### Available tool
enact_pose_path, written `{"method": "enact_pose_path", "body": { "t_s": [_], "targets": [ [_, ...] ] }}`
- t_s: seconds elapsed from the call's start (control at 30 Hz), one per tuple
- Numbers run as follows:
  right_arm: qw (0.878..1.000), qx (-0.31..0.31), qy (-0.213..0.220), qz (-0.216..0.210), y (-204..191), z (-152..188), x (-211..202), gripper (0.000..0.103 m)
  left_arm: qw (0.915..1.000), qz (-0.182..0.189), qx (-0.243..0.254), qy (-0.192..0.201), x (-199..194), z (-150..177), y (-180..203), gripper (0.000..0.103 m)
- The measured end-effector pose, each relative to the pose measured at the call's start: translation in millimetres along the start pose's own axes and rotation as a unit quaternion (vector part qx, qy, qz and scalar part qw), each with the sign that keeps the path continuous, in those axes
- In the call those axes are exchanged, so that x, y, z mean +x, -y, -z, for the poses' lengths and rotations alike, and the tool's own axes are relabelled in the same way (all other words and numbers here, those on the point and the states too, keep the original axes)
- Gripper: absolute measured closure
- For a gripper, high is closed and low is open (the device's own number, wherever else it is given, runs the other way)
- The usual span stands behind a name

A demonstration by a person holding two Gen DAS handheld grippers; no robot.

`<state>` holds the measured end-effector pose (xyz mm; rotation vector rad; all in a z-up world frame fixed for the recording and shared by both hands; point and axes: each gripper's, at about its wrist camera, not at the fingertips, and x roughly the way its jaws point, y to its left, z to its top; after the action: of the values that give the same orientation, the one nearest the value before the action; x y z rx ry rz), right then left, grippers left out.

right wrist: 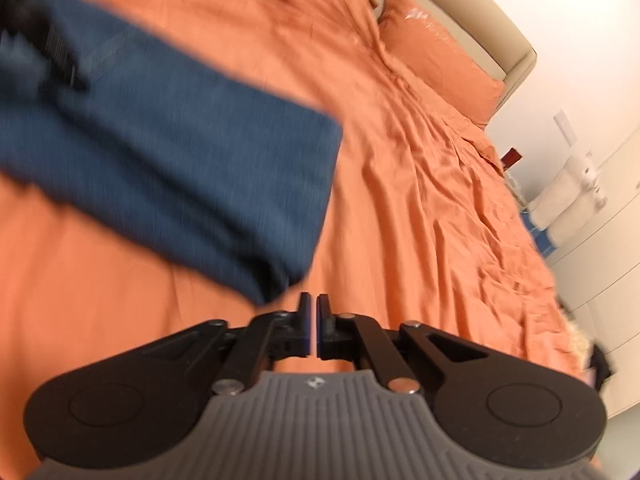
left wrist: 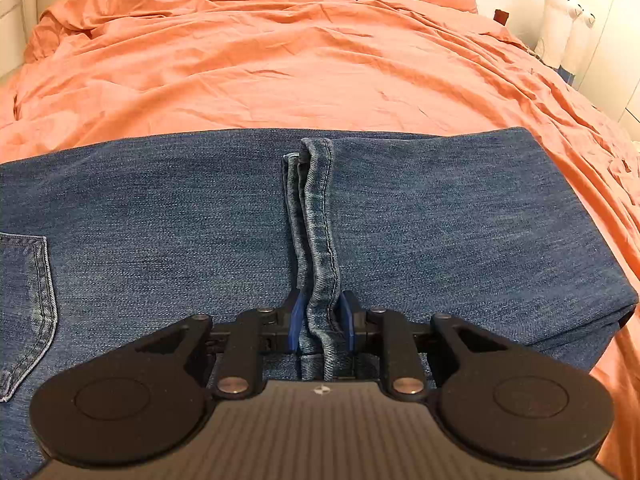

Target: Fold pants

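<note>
While no writing shows, jeans (left wrist: 400, 220) (hems (left wrist: 320, 240) pinched) lie folded.

Left gripper (left wrist: 321, 322): matte black linkage arms, two large round black discs at the base, each with a faint inner circle. Silver pivot screws at the arm joints. Blue pads (left wrist: 297, 322) line the inner faces of the fingers. Ribbed grey housing below, small diamond-shaped emblem at its top edge.

Right gripper (right wrist: 313, 326): same build, black arms with triangular cut-outs, silver screws, ribbed grey body, bluish pad edges.
</note>
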<state>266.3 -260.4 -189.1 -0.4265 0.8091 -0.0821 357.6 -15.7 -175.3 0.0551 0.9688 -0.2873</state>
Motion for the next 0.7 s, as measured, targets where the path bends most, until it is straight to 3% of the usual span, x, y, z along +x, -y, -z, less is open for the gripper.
{"method": "enact_pose_path", "body": {
  "t_s": [0.1,0.17,0.3,0.4,0.53,0.7],
  "targets": [
    [0.997,0.058,0.023,-0.045,17,-22,3,0.103,1.0,0.001,0.001,0.0,0,0,-1,0.077],
    [0.992,0.096,0.005,-0.08,21,-26,17,0.103,1.0,0.004,0.0,0.0,0,0,-2,0.077],
    [0.981,0.142,-0.048,-0.12,16,-1,46,0.103,0.9999,0.011,-0.005,-0.005,1,0,-5,0.075],
    [0.981,0.136,-0.052,-0.127,21,-8,45,0.103,0.9999,0.015,-0.006,-0.006,1,-1,-6,0.074],
    [0.977,0.159,-0.015,-0.139,46,-41,45,0.103,0.9996,0.024,-0.015,-0.001,-6,-5,-11,0.075],
    [0.974,0.181,0.002,-0.137,71,-97,92,0.1,0.9966,0.037,-0.06,0.042,-17,-12,-23,0.075]
  ]
}}
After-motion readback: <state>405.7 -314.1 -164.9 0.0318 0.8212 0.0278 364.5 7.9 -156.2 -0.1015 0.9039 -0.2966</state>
